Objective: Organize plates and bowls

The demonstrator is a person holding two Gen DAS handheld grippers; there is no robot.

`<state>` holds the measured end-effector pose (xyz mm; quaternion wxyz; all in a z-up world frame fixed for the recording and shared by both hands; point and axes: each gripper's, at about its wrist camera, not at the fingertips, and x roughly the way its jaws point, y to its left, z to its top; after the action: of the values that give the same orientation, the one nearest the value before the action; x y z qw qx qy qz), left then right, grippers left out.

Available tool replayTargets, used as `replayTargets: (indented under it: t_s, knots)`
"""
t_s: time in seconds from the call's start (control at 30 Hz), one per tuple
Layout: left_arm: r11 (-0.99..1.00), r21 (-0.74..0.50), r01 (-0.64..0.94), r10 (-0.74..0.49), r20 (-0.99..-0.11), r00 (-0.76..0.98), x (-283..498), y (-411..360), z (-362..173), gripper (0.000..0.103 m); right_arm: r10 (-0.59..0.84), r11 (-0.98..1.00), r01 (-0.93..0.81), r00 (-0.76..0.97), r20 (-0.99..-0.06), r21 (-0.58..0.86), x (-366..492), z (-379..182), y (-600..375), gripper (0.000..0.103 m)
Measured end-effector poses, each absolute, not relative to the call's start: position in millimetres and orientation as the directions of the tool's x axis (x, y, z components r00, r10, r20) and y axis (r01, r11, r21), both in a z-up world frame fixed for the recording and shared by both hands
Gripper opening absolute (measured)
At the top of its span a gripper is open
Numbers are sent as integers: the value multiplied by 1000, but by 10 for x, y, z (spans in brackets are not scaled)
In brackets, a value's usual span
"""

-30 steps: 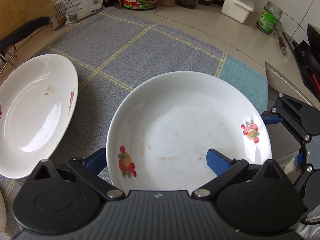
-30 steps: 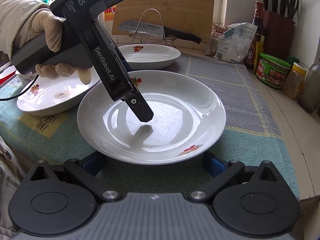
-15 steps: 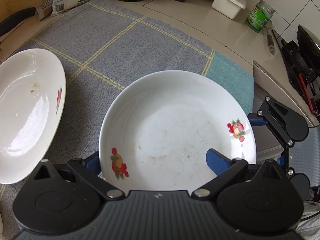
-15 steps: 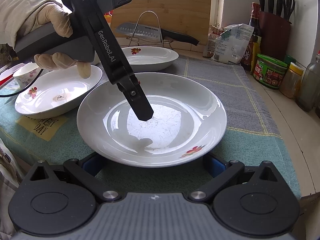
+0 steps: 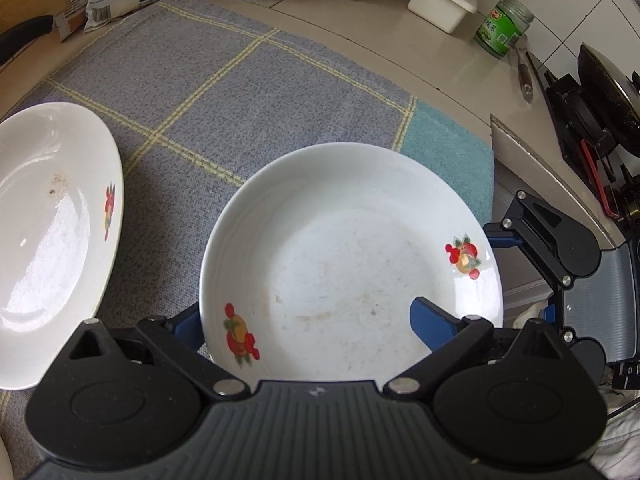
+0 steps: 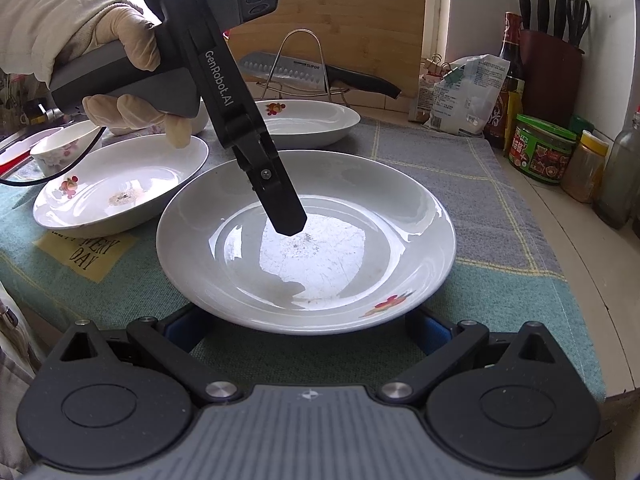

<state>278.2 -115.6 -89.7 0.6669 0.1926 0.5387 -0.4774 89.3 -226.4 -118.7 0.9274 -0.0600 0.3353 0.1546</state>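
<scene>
While the left tool [image 5: 304,320] has just been closing astride the front plate's [image 5: 352,256] rim on the desk towel — pads not yet pressing — seat deeper, then clamp squarely before lifting.

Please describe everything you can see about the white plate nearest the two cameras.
The plate is a round, shallow, glossy white dish, seemingly ceramic, with red fruit motifs on its rim and faint stains inside. It sits upright on the checked cloth. The left gripper straddles its rim, one finger over the inside, jaws just closing.
</scene>
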Motion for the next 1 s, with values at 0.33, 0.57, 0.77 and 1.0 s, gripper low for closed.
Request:
replayTargets:
  t_s: [0.33, 0.57, 0.77, 1.0]
  knots:
    - [467, -287, 836, -427, -901, -71, 2866, -1173, -880, 96, 279, 929, -371, 711, -645, -7, 941, -1179, -2291, 103]
    - [475, -307, 825, -424, -901, -92, 2921, -1205, -885, 96, 287, 923, -385, 698, -656, -6, 977, -1168, -2298, 103]
    - [485, -329, 810, -435, -895, -103, 2959, -1194, -885, 96, 288, 923, -385, 699, -655, -5, 975, -1178, -2302, 103]
    - [482, -336, 809, -441, -891, -107, 2976, -1211, -891, 96, 288, 921, -389, 691, -664, -5, 985, -1162, -2312, 103]
